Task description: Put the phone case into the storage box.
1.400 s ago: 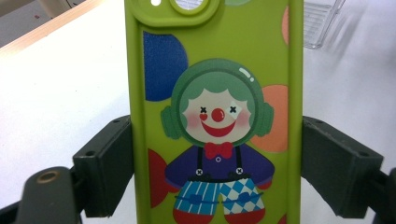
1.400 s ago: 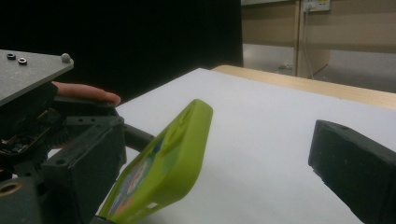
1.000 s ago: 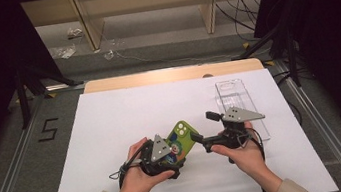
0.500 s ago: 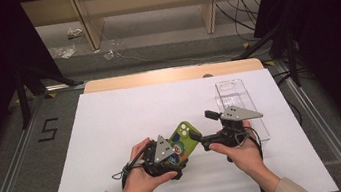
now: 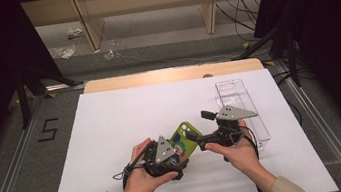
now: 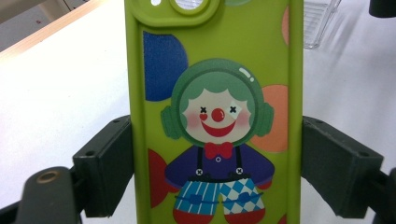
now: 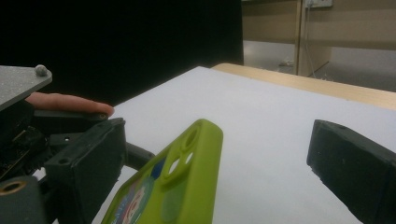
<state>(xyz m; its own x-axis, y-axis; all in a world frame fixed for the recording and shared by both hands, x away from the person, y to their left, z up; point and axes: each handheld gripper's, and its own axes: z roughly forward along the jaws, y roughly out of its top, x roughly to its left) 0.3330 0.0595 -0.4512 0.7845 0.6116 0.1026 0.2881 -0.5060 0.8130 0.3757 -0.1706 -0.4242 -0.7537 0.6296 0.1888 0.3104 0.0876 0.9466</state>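
Currently the left gripper (image 5: 178, 148) clamps the green phone case (image 6: 215, 116) by its long edges above the worktop's (image 5: 113, 134) near edge; the right gripper (image 5: 199, 127) reaches with fingers wide. Closing off-centre could twist the case loose.

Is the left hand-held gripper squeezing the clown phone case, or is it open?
Squeezing. In the left gripper view both black jaws press the sides of the green phone case, so the left hand-held gripper is shut on it.
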